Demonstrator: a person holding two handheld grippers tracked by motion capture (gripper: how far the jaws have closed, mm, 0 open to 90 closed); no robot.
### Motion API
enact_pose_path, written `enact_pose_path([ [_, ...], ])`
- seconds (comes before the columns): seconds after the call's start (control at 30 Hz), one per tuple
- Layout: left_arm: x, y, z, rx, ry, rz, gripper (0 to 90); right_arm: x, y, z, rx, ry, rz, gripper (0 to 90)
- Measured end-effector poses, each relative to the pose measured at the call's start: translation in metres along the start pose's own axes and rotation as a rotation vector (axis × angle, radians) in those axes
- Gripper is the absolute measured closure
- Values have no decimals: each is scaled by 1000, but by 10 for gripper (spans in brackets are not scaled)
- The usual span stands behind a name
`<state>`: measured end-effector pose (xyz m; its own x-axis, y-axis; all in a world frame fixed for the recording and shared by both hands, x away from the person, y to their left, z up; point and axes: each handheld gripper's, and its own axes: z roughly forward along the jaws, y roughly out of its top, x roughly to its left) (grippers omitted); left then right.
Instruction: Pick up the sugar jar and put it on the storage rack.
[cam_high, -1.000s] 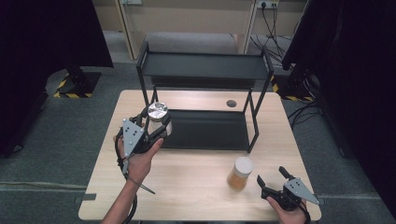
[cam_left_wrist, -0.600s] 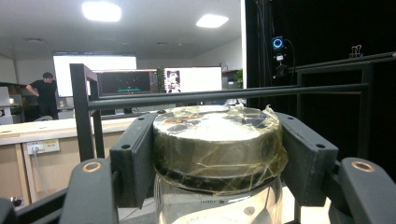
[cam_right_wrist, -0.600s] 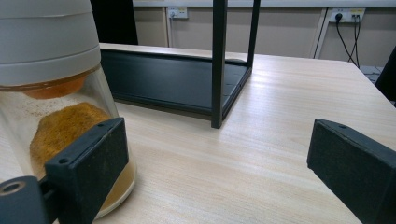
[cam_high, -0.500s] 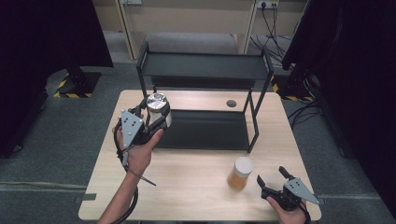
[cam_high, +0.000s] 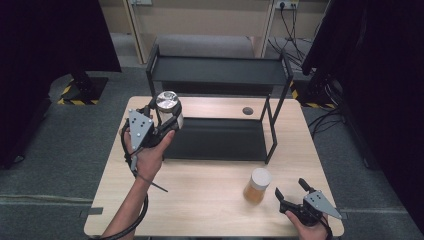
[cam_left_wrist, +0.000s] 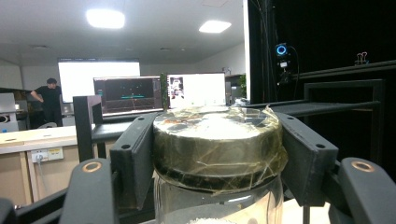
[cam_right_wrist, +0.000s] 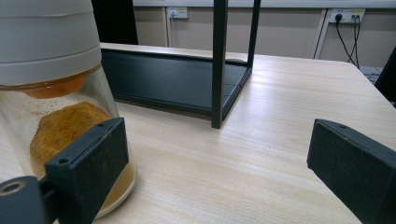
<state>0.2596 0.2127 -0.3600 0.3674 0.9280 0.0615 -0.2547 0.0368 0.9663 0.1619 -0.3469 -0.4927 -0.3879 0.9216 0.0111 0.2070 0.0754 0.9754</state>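
Observation:
My left gripper (cam_high: 169, 116) is shut on a clear glass jar with a silver, tape-wrapped lid (cam_high: 168, 106), held in the air near the left front post of the black two-tier shelf (cam_high: 220, 70). In the left gripper view both pads (cam_left_wrist: 133, 156) clamp the jar (cam_left_wrist: 218, 140) just under its lid. A second jar with a white lid and orange-brown powder (cam_high: 257, 185) stands on the table at the front right. My right gripper (cam_high: 291, 191) sits open just right of it, near the table's front edge. The right gripper view has that jar (cam_right_wrist: 56, 93) by the left jaw, untouched.
The shelf's lower tray (cam_high: 225, 140) rests on the wooden table (cam_high: 200, 195), its top tier above. A dark round grommet (cam_high: 247, 111) lies in the tabletop behind the shelf. Black curtains and cables flank the table. A person stands far off by screens in the left gripper view.
My left gripper has lifted the silver-lidded jar higher and slightly away from the person. The right gripper and the white-lidded jar have stayed put.

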Motion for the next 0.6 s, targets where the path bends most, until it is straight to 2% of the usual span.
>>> enact_pose_path([
  [0.3, 1, 6, 7, -15, 11, -7, 347, 0, 0, 0, 0, 1, 2, 54],
  [0.6, 5, 20, 17, -34, 29, -14, 347, 0, 0, 0, 0, 0, 3, 54],
])
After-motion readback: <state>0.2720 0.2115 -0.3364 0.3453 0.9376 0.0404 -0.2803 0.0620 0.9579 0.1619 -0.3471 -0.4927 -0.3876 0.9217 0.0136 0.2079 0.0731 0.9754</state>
